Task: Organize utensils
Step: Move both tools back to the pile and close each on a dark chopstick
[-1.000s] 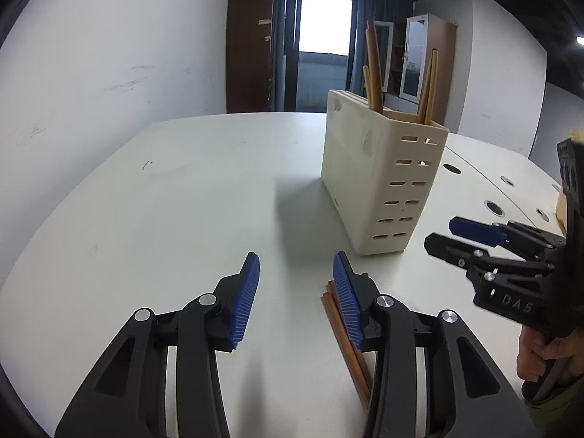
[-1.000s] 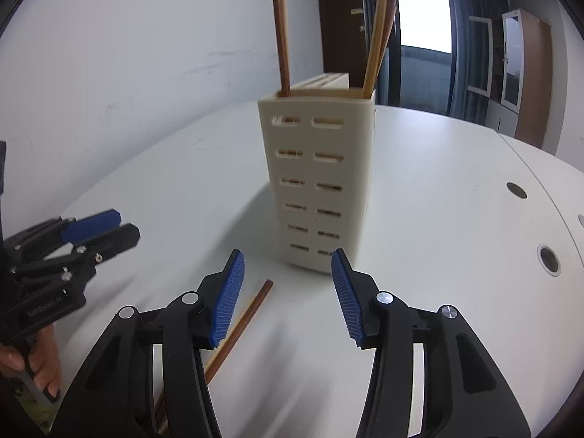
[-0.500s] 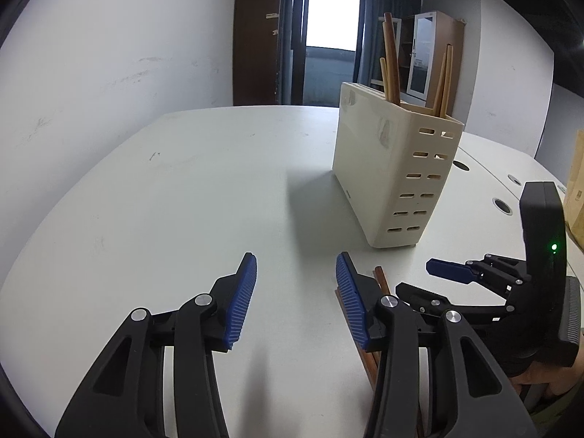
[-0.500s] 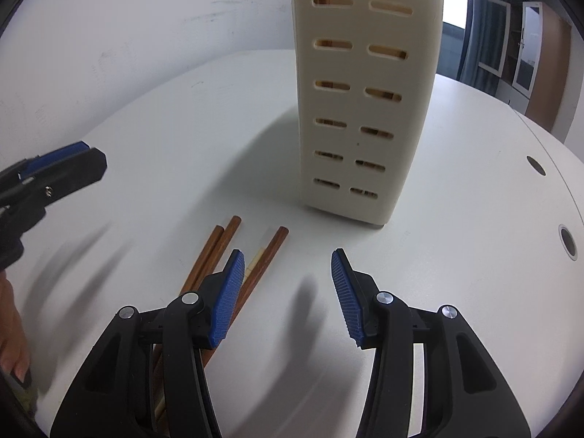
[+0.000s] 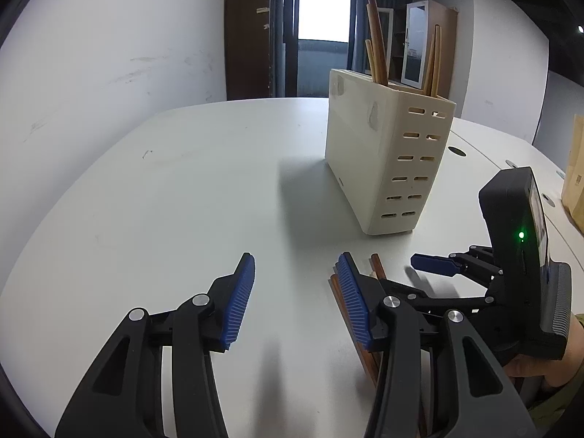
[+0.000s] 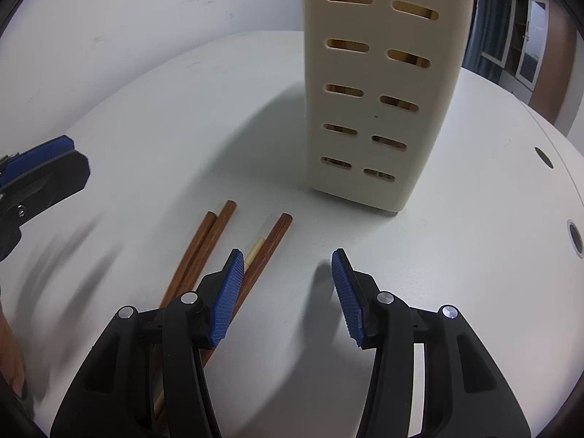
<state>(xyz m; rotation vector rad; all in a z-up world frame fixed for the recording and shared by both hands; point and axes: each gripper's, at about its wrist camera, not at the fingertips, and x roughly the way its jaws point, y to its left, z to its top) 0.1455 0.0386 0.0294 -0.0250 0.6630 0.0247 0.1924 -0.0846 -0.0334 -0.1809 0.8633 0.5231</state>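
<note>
A cream slotted utensil holder (image 5: 387,153) stands upright on the white table (image 5: 182,200), with several wooden chopsticks (image 5: 376,40) sticking out of its top. It fills the upper right wrist view (image 6: 376,84). Several brown chopsticks (image 6: 204,252) and one pale one lie on the table in front of it, partly under my right gripper's left finger. My right gripper (image 6: 284,292) is open and empty, low over them. My left gripper (image 5: 295,299) is open and empty, left of the chopsticks (image 5: 376,266). The right gripper shows in the left wrist view (image 5: 434,266).
Round cable holes (image 6: 576,237) sit in the table at the right. A cardboard box (image 5: 575,175) stands at the far right edge. A wall runs along the left, with a door and cabinets behind the table.
My right gripper has dropped and moved toward the holder's base, bringing the lying chopsticks into its view. My left gripper has shifted slightly. Both stay open.
</note>
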